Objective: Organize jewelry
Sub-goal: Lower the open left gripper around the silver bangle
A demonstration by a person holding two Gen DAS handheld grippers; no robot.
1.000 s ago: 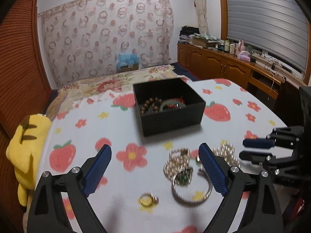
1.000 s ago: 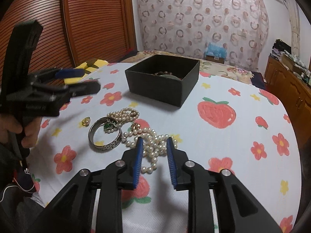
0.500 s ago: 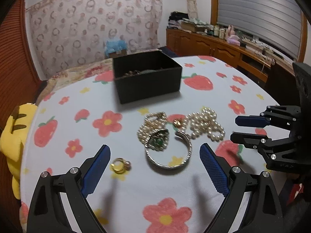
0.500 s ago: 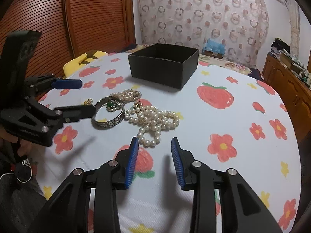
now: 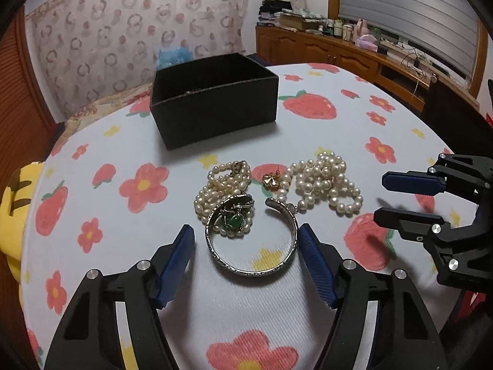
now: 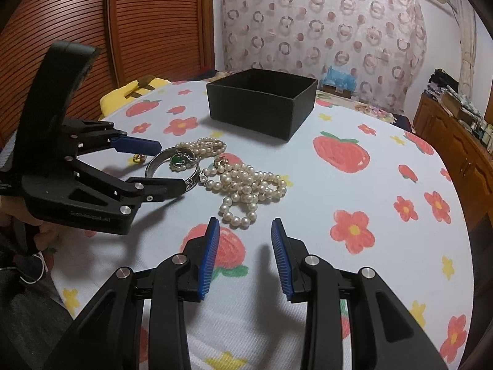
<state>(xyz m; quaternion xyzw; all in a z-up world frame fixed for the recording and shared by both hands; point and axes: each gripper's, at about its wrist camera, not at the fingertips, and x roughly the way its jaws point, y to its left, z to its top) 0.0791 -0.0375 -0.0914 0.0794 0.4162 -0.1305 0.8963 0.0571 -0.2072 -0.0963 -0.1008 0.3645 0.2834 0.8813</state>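
A silver bangle (image 5: 246, 273) lies on the strawberry tablecloth, with a green pendant (image 5: 234, 220) and a pearl bracelet (image 5: 222, 185) at its far side. My left gripper (image 5: 246, 240) straddles the bangle and its jaws are closing. The right pad is nearly at the rim, while the left pad stands a little off it. A pearl necklace (image 6: 246, 185) and a gold earring (image 5: 271, 180) lie to the right. My right gripper (image 6: 245, 246) is partly open and empty, just short of the necklace. Behind them is the black box (image 5: 215, 98). A gold ring (image 6: 138, 158) lies by the left gripper (image 6: 168, 166).
The round table's edge (image 5: 446, 145) curves away on the right, near a wooden cabinet (image 5: 323, 52). A yellow plush (image 5: 12, 191) hangs off the left edge. A hand (image 6: 34, 231) holds the left gripper's handle.
My left gripper has dropped and moved in over the bangle, its jaws narrowing around it. The gold ring has left its view. My right gripper opened slightly and backed off the necklace.
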